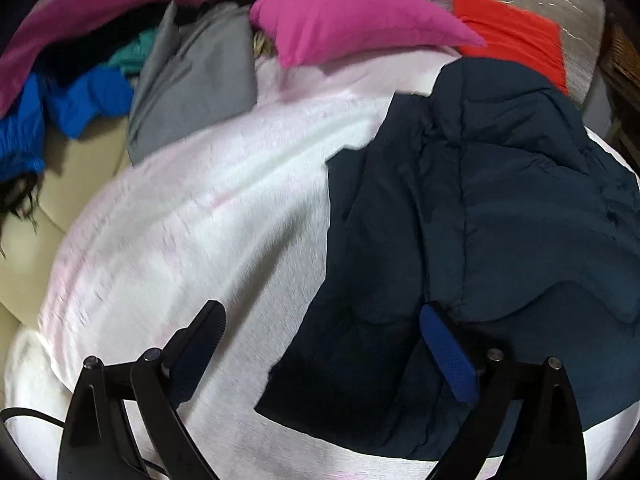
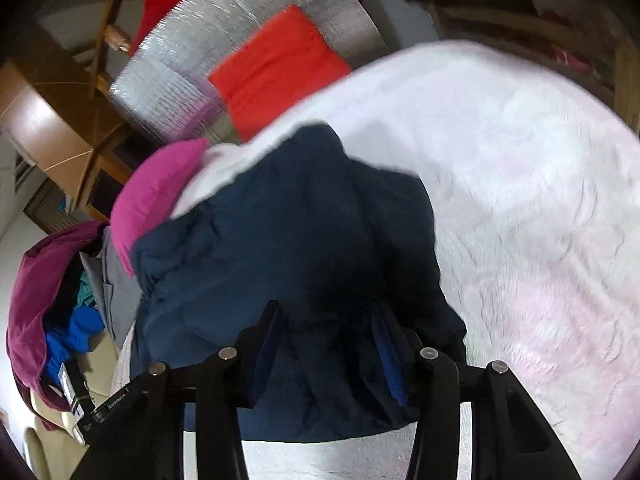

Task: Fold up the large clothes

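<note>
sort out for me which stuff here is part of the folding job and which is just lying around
Part of the job:
navy padded jacket
left gripper, open above the jacket's edge
right gripper, jacket between its fingers
white blanket under the jacket

Lying about:
pink pillow
red cloth
grey garment
blue garment

Navy puffer jacket (image 1: 500,208), crumpled, partly folded, lying on white-pink blanket (image 1: 192,216).

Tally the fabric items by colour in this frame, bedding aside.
Navy: 1, jacket
Pink: 1, pillow
Orange-red: 1, cloth
Grey: 1, garment
Blue: 1, garment
Teal: 1, garment
Maroon: 1, cloth
Total: 7
</note>
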A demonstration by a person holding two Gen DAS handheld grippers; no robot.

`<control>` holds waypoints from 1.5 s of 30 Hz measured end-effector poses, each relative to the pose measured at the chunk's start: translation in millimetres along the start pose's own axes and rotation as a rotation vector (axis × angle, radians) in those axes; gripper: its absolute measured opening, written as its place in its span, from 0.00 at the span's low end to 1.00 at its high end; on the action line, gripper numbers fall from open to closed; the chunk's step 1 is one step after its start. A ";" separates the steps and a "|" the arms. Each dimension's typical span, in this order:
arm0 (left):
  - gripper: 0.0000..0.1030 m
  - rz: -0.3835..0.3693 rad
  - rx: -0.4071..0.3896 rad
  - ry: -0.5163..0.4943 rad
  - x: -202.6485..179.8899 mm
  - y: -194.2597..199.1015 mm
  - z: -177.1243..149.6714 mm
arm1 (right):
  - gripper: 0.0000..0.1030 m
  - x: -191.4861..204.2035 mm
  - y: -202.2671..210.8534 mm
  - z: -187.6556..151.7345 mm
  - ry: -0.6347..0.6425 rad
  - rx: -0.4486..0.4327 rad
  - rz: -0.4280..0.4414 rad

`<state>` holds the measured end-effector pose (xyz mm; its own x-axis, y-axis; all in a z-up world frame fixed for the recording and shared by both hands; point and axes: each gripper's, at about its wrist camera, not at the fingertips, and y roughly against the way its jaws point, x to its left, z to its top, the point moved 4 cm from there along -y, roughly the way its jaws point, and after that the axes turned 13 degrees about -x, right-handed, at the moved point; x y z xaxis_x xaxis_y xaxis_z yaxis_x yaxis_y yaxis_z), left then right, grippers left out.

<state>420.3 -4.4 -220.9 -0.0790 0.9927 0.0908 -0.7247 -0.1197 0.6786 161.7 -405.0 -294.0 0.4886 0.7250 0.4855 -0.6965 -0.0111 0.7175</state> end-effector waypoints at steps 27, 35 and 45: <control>0.95 -0.014 -0.202 0.030 4.8 32.6 33.3 | 0.49 84.2 -125.3 64.7 0.072 0.021 -0.092; 0.95 -0.026 -0.151 0.030 3.0 21.5 29.1 | 0.50 77.6 -191.8 63.0 0.060 0.089 -0.168; 0.95 0.031 -0.060 0.053 8.2 8.3 17.7 | 0.51 152.0 -126.7 51.4 0.158 -0.064 0.176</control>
<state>425.7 2.6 -201.7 -0.1369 0.9880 0.0715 -0.7610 -0.1511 0.6309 351.2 -328.8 -285.5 0.2723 0.8146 0.5121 -0.7979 -0.1063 0.5934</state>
